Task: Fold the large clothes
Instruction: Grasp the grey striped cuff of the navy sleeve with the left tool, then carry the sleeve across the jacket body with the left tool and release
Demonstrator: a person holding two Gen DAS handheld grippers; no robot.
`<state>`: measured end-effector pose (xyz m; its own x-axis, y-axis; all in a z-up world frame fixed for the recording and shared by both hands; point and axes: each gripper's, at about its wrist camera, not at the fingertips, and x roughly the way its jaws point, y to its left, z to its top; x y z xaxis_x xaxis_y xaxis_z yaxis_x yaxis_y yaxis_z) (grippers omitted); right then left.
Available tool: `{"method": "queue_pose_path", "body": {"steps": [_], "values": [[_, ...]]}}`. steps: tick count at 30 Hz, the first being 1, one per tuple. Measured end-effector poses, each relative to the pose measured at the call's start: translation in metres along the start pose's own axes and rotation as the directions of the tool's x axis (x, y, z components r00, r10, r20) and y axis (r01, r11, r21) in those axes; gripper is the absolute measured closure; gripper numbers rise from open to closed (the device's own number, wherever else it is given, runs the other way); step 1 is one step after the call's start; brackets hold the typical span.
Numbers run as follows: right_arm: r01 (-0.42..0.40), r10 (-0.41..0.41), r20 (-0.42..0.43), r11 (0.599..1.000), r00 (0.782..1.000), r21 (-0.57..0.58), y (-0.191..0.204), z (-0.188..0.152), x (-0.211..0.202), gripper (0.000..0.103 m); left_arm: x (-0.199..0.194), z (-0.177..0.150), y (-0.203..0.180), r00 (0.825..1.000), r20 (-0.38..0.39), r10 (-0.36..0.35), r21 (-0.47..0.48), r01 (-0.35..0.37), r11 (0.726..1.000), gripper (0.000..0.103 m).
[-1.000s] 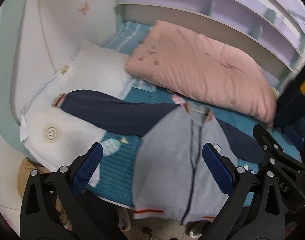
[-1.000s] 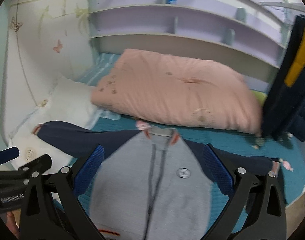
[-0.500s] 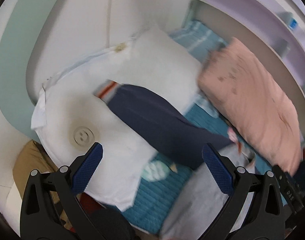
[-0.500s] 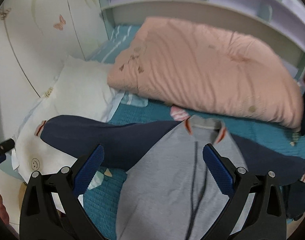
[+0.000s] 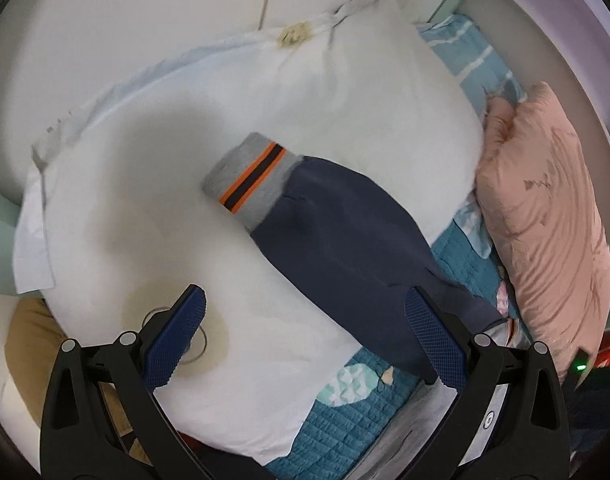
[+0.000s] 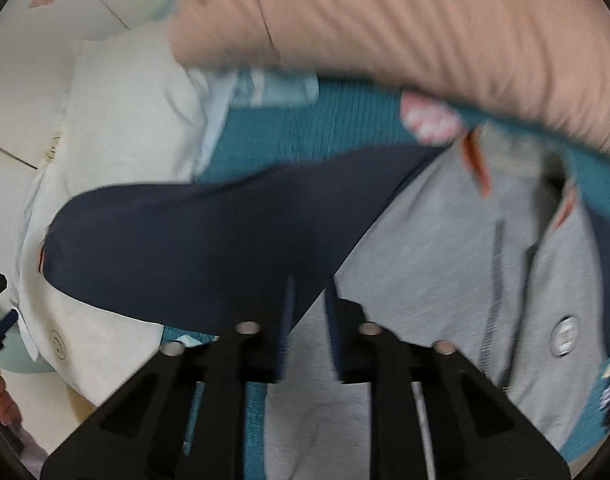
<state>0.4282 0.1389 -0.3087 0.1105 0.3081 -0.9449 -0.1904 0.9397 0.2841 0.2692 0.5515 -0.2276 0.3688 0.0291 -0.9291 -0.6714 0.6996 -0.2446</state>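
A grey jacket [image 6: 445, 264] with navy sleeves lies flat on the bed. Its left navy sleeve [image 5: 345, 248] stretches across a white pillow, ending in a grey cuff [image 5: 249, 178] with orange and dark stripes. My left gripper [image 5: 305, 328] is open above the sleeve, nearer than the cuff. My right gripper [image 6: 308, 320] is nearly shut at the armpit, where the navy sleeve [image 6: 193, 240] meets the grey body; its jaws stand a narrow gap apart and I cannot tell whether cloth is pinched.
A white pillow [image 5: 185, 128] lies under the sleeve on the teal quilted bedcover [image 5: 345, 428]. A pink folded duvet [image 5: 553, 216] lies along the far side, also in the right wrist view [image 6: 405, 20]. A white wall panel is behind the pillow.
My left gripper has swung left and closer to the sleeve cuff on the pillow. My right gripper has dropped to the jacket's armpit and closed from wide open to nearly shut.
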Motion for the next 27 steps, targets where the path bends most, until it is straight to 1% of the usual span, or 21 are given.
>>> {"method": "queue_pose_path", "body": {"steps": [1, 3, 6, 8, 10, 12, 13, 14, 15, 16, 17, 18, 20, 22, 25, 27], "values": [[-0.008, 0.008, -0.034, 1.000, 0.999, 0.015, -0.004, 0.000, 0.016, 0.097, 0.004, 0.003, 0.005, 1.000, -0.003, 0.001, -0.011, -0.001, 1.000, 0.004], [0.000, 0.001, -0.067, 1.000, 0.998, 0.014, -0.005, -0.003, 0.035, 0.099, 0.014, 0.009, 0.012, 1.000, -0.011, -0.010, -0.035, 0.010, 0.999, 0.004], [0.006, -0.003, -0.119, 1.000, 0.993, 0.027, -0.008, -0.004, 0.066, 0.100, 0.026, 0.019, 0.021, 0.998, -0.018, -0.053, -0.073, 0.052, 0.996, 0.004], [0.013, -0.004, -0.155, 0.998, 0.988, 0.053, -0.014, -0.005, 0.088, 0.101, 0.034, 0.024, 0.025, 0.999, -0.023, -0.042, -0.091, 0.040, 0.995, 0.004], [0.002, 0.009, -0.154, 0.998, 0.988, 0.070, -0.019, -0.006, 0.102, 0.103, 0.042, 0.029, 0.028, 0.999, -0.026, -0.041, -0.100, 0.038, 0.994, 0.004], [-0.017, 0.030, -0.154, 0.996, 0.988, 0.084, -0.024, -0.005, 0.108, 0.103, 0.054, 0.032, 0.033, 0.996, -0.053, -0.078, -0.128, 0.070, 0.989, 0.005], [-0.023, 0.037, -0.161, 0.996, 0.986, 0.088, -0.025, -0.005, 0.109, 0.103, 0.059, 0.034, 0.035, 0.994, -0.065, -0.094, -0.148, 0.083, 0.986, 0.018], [-0.033, 0.049, -0.171, 0.995, 0.984, 0.096, -0.028, -0.003, 0.109, 0.103, 0.065, 0.037, 0.038, 0.989, -0.076, -0.124, -0.171, 0.110, 0.979, 0.032], [-0.043, 0.061, -0.178, 0.994, 0.982, 0.102, -0.030, -0.003, 0.109, 0.103, 0.069, 0.038, 0.040, 0.985, -0.084, -0.152, -0.182, 0.135, 0.974, 0.051], [-0.054, 0.073, -0.183, 0.993, 0.980, 0.103, -0.032, -0.002, 0.110, 0.103, 0.074, 0.041, 0.041, 0.981, -0.090, -0.169, -0.195, 0.149, 0.969, 0.055], [-0.061, 0.079, -0.183, 0.993, 0.980, 0.104, -0.033, -0.003, 0.109, 0.103, 0.079, 0.043, 0.043, 0.982, -0.091, -0.164, -0.208, 0.142, 0.968, 0.059], [-0.066, 0.084, -0.181, 0.992, 0.980, 0.105, -0.035, -0.003, 0.108, 0.103, 0.085, 0.044, 0.045, 0.985, -0.099, -0.144, -0.219, 0.119, 0.969, 0.068], [-0.069, 0.086, -0.173, 0.992, 0.981, 0.104, -0.036, -0.005, 0.108, 0.103, 0.092, 0.045, 0.047, 0.983, -0.102, -0.150, -0.222, 0.125, 0.967, 0.071], [-0.067, 0.084, -0.169, 0.993, 0.982, 0.101, -0.037, -0.007, 0.109, 0.103, 0.093, 0.045, 0.050, 0.981, -0.084, -0.176, -0.232, 0.152, 0.961, 0.077], [-0.061, 0.078, -0.168, 0.993, 0.983, 0.102, -0.037, -0.009, 0.109, 0.103, 0.089, 0.043, 0.047, 0.986, -0.061, -0.153, -0.196, 0.139, 0.971, 0.084], [-0.057, 0.073, -0.163, 0.993, 0.984, 0.101, -0.038, -0.011, 0.109, 0.103, 0.087, 0.042, 0.042, 0.990, -0.056, -0.129, -0.170, 0.117, 0.978, 0.085]]}}
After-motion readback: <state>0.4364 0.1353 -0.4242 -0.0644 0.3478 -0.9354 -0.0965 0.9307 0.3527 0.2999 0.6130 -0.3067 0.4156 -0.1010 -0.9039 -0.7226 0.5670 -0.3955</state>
